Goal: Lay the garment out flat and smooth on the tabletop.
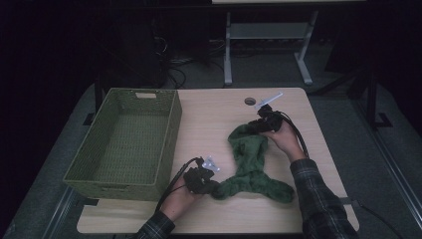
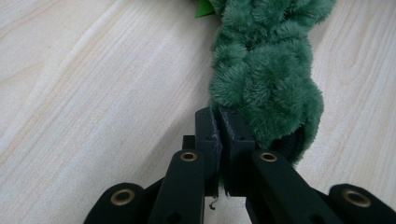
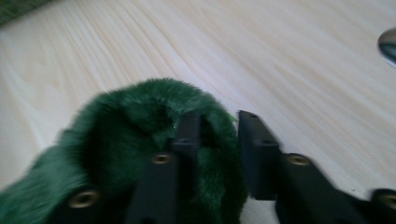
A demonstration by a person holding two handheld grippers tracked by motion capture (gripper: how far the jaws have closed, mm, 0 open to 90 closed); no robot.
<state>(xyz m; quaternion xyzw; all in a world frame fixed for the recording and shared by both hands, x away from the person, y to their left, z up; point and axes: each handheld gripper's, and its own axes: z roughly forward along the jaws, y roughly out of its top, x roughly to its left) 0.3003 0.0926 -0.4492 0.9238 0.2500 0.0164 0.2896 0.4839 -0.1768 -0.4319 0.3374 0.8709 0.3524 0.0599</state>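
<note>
Green fuzzy cloth (image 1: 251, 162) lies right of centre on the desk (image 1: 209, 124), beside a woven basket (image 1: 127, 142). Left claw (image 2: 218, 122) is clenched on its edge; right claw (image 3: 217, 135) grasps fur. No readable writing; left claw view reveals a bright green tag (image 2: 204, 8).

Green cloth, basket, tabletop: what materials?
Green cloth: plush fleece or chenille by its deep fuzzy pile, matte. Basket: woven, likely plastic or paper cord, olive, open-mesh walls. Tabletop: pale wood-grain laminate, probably, smooth with a faint sheen.
</note>
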